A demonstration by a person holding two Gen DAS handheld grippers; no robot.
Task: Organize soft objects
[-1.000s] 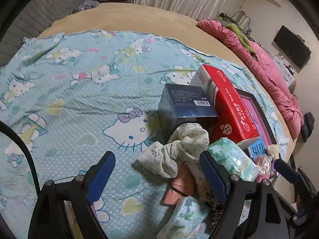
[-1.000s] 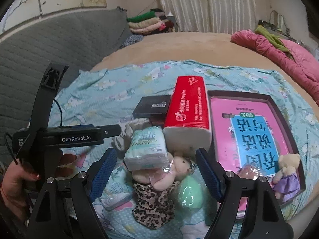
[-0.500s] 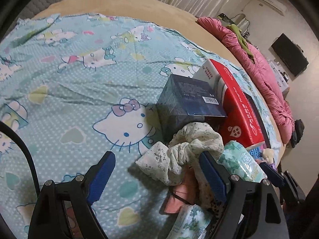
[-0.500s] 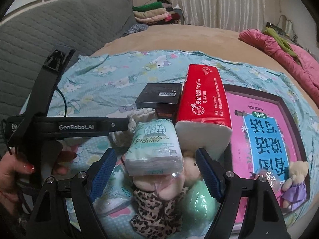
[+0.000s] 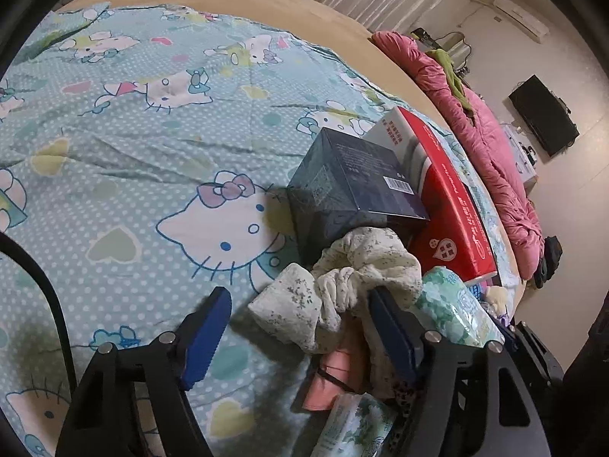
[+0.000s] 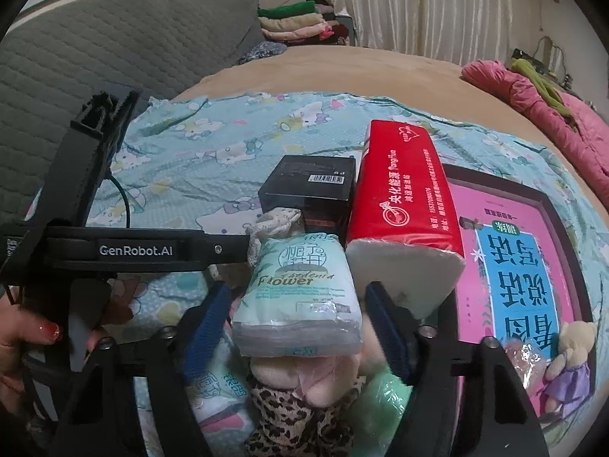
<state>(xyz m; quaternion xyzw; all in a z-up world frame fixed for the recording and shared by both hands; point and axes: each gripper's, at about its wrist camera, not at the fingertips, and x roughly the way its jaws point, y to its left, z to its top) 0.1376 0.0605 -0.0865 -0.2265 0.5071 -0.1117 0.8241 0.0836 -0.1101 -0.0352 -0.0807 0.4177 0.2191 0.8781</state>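
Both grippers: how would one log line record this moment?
left gripper: jaws closing around floral cloth | right gripper: jaws closing around tissue pack | neither gripped yet

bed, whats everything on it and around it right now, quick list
sheet: 1, light blue cartoon-cat print, spread over the tan bed
dark box: 1, black, left of the red pack
red tissue pack: 1, red and white, between box and book
book: 1, pink and blue cover, right side
green tissue pack: 1, pale green, atop the pile between the right jaws
floral cloth: 1, cream, between the left jaws
leopard cloth: 1, bottom of pile
teddy: 1, beige, purple dress, on the book
pink quilt: 1, far right
folded clothes: 1 stack, behind the bed
left gripper: closing
right gripper: closing
hand: holds the left gripper
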